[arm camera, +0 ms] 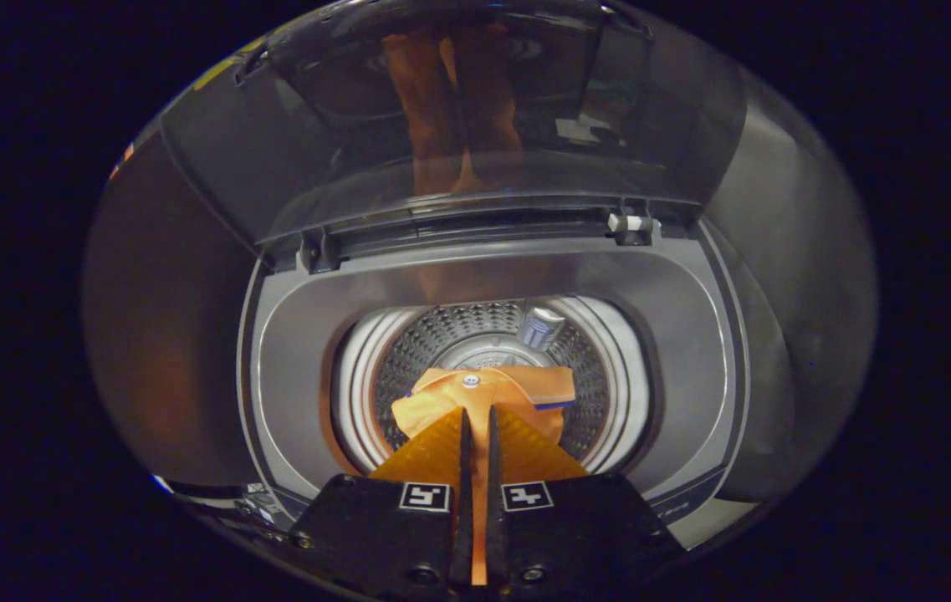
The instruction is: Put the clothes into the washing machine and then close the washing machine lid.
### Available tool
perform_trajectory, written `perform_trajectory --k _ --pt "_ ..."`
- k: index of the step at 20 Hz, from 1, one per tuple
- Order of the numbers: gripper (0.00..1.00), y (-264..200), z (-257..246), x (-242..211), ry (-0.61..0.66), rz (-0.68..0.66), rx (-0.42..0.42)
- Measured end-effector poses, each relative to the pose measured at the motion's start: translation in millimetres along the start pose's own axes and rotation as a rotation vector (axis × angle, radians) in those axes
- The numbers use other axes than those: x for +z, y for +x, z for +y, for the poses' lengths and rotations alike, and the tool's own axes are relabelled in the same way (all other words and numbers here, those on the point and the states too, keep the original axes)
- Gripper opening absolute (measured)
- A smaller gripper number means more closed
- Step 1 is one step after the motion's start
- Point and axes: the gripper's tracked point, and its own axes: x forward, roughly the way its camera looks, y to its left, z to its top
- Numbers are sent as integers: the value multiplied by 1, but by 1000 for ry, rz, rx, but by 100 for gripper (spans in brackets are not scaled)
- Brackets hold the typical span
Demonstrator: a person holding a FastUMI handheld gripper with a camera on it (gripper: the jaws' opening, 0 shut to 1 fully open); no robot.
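Orange garment pinched in the hand-held gripper — over the open washing machine drum.

Drum mouth open below – lid up behind; orange garment fills gap ahead of tool.

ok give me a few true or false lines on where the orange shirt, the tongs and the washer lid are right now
1. The tongs are shut on the orange shirt. True.
2. The washing machine lid is closed. False: it stands raised behind the opening.
3. The shirt hangs over the open drum. True.
4. The shirt lies on the floor beside the washer. False: it is pinched between the tongs above the drum.
5. The lid's glass shows an orange reflection. True.
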Motion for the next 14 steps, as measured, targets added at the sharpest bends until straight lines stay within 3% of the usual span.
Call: perform_trajectory --k 4,9,14 --pt "22 -3 6 -6 -1 18 26" --pt "72 -8 11 -13 -4 -17 17" --pt "71 -13 12 -13 -23 -48 7"
